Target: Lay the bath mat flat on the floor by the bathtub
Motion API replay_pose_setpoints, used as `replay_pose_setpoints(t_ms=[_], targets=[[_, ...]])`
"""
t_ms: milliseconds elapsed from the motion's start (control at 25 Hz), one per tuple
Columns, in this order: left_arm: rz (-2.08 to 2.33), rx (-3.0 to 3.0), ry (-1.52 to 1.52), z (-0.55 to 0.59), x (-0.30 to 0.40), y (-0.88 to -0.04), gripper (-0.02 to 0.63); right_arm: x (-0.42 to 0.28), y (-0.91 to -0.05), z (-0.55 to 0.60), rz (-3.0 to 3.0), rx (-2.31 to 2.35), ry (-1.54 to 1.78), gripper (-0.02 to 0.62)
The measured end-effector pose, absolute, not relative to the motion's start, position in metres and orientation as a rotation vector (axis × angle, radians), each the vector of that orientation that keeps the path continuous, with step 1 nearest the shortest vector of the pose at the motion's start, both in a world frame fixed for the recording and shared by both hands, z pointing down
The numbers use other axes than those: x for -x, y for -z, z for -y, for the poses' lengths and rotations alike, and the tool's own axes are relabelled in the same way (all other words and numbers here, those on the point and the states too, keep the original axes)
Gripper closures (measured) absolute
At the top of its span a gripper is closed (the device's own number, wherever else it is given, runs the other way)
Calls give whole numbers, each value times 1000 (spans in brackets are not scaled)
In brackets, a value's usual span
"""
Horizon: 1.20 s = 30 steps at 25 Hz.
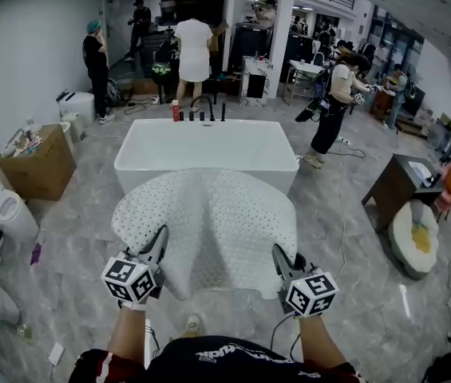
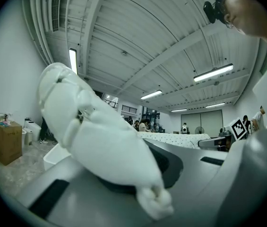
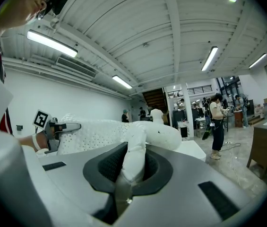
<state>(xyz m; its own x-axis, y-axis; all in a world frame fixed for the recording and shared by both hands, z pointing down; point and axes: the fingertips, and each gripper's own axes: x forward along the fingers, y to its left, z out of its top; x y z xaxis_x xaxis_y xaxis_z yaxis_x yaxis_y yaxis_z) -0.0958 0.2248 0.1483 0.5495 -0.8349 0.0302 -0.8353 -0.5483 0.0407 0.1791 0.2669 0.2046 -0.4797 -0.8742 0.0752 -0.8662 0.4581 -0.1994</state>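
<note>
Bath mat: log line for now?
bath mat: held spread before bathtub | left gripper: shut on it | right gripper: shut on it | laid: no

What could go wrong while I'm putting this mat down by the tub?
The bath mat ridges up in the middle between the left gripper and right gripper, so it may land creased. Its far edge looks close to the bathtub and could catch on it.

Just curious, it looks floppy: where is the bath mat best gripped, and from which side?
At its two near corners, coming level from the person's side. The bath mat is wide and limp; the left gripper and right gripper pinching there hold it spread.
</note>
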Motion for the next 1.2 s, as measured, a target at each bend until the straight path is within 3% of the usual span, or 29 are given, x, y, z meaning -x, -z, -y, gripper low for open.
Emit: replay_pose_setpoints(t_ms=[1200], targets=[[1350,-2690,4,-65,144,-151,572,-122,-200,-116,-2690,1655,377,552]])
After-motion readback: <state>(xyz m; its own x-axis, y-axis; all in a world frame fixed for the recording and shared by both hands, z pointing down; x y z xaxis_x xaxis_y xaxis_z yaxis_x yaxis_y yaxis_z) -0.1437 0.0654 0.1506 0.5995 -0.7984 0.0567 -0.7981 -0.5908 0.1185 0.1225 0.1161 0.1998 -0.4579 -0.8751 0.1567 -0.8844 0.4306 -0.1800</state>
